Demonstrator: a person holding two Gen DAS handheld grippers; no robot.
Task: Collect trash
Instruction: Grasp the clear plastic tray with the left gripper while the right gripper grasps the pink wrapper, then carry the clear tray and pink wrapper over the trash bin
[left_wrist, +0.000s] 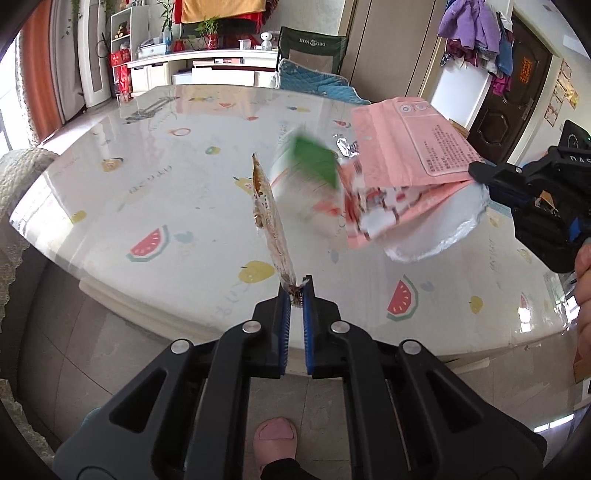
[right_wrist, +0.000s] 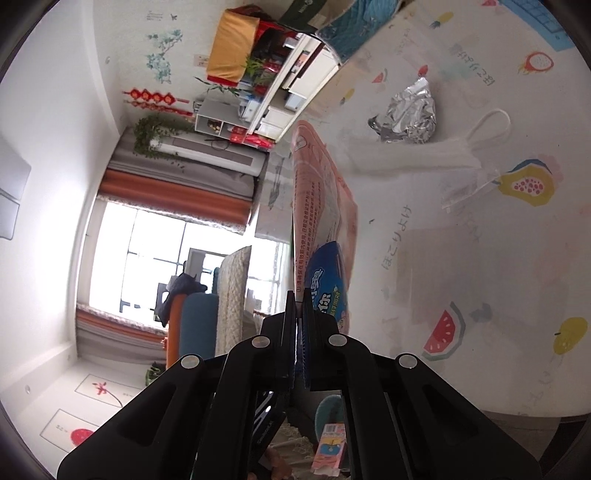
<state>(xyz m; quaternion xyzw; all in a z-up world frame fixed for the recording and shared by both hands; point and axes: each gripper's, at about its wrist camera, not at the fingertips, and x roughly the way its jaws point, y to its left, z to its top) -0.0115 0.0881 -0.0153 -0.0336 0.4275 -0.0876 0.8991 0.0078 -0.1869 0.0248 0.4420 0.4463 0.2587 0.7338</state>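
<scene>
Now lifting trash off the table (left_wrist: 155, 192), one piece per gripper.

My left gripper (left_wrist: 297, 291) clamps a clear wrapper (left_wrist: 271, 221) rising toward twelve o'clock; my right gripper (right_wrist: 299, 306) pinches a pink packet (left_wrist: 402, 155). Foil (right_wrist: 410, 114) and a mask (right_wrist: 417, 155) remain, so I judge next comes finding a bin.

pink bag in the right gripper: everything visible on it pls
The pink bag is a flat, glossy plastic-looking pouch with a box of small printed text on one face and a torn, ragged open end showing red and white print. The right gripper is shut on its edge, holding it above the table. A blue packet lies against it at the jaws.
</scene>
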